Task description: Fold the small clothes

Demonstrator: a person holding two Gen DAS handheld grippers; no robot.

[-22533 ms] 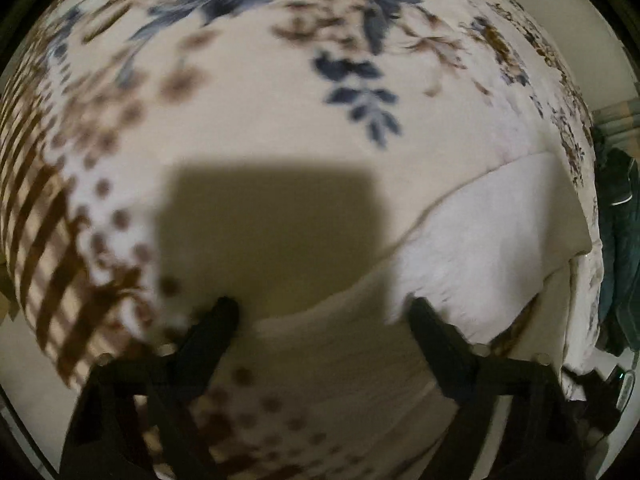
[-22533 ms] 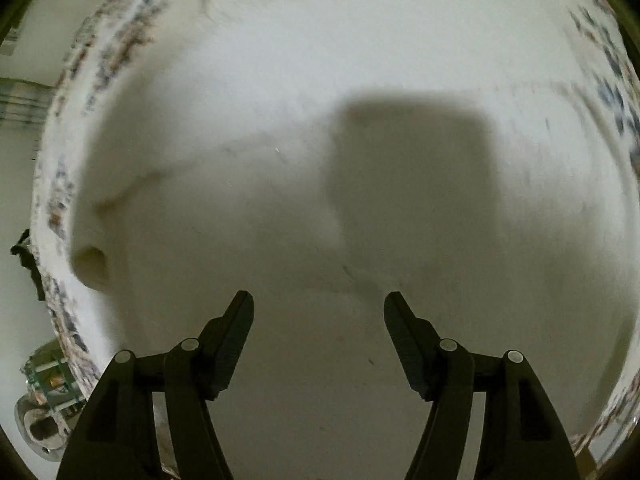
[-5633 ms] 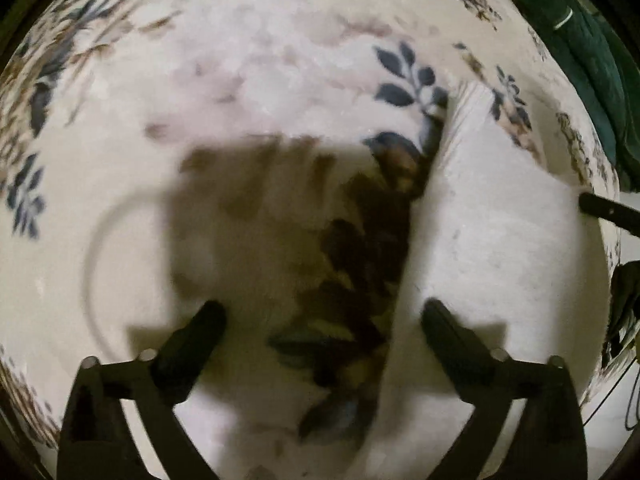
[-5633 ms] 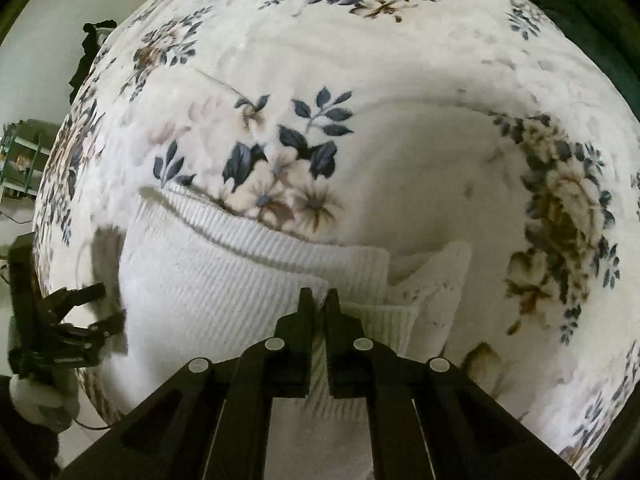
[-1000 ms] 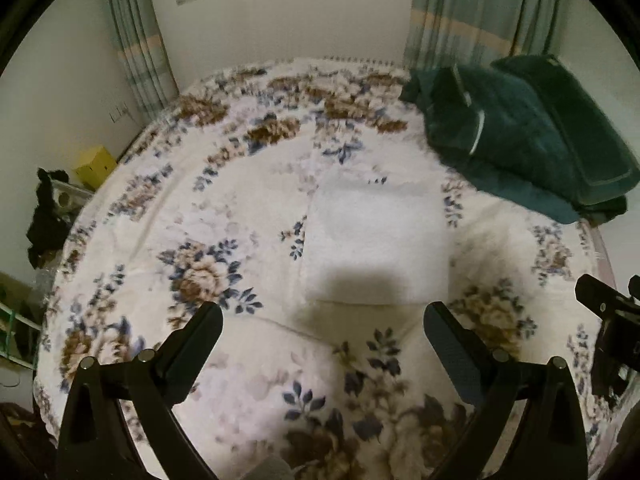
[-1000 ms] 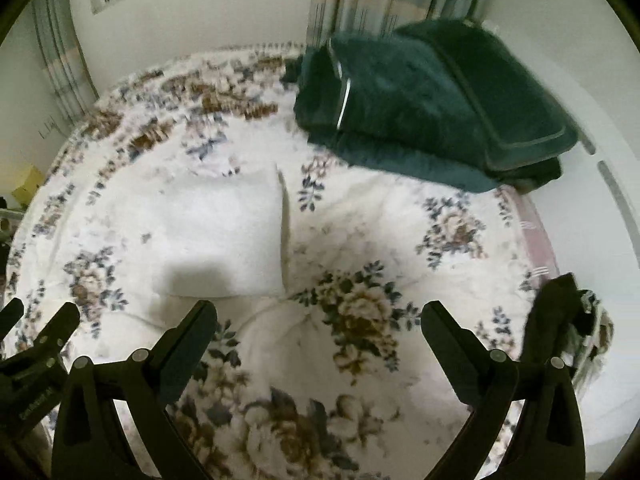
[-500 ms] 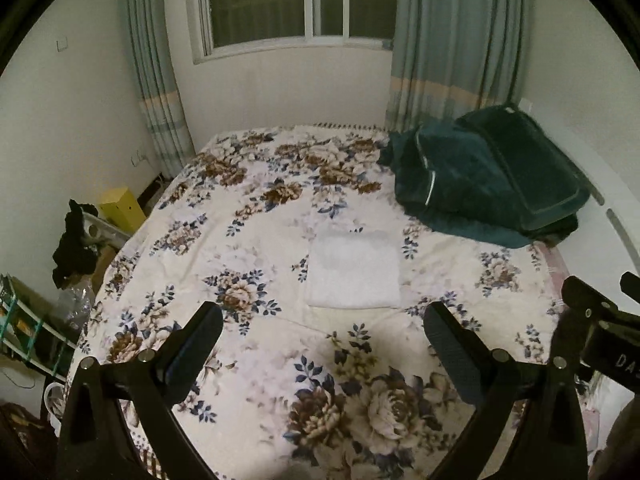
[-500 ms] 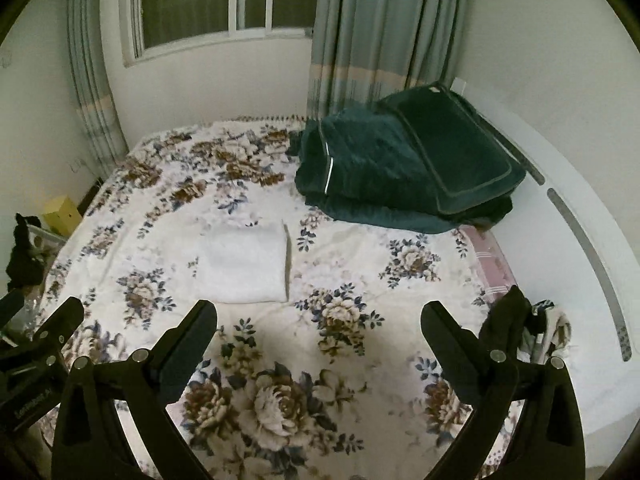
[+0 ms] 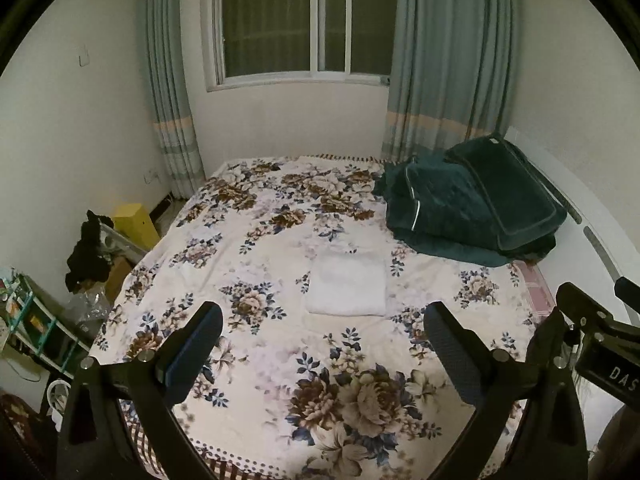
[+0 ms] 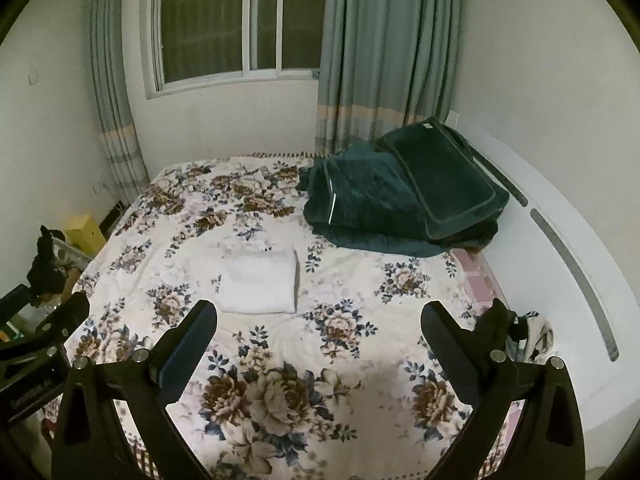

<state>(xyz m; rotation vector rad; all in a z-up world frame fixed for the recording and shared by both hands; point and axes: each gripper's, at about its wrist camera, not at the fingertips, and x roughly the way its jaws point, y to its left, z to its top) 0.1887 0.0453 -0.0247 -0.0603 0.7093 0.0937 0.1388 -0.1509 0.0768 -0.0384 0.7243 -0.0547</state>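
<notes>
A white knitted garment point(image 9: 347, 288) lies folded into a neat rectangle in the middle of the floral bedspread point(image 9: 256, 240); it also shows in the right wrist view point(image 10: 258, 282). My left gripper point(image 9: 322, 340) is open and empty, held high and well back from the bed's near edge. My right gripper point(image 10: 318, 340) is open and empty too, at a like height. Each gripper shows at the edge of the other's view.
A pile of dark green bedding point(image 9: 472, 212) lies at the bed's far right. A window point(image 9: 304, 20) with curtains is behind. Clutter, a yellow box point(image 9: 134, 226) and a shelf point(image 9: 28, 320) stand on the left. Dark clothes point(image 10: 508, 332) hang at the right edge.
Both grippers have pulled up and back from the bed, so the folded garment looks smaller and the whole room is in view. Both stay open.
</notes>
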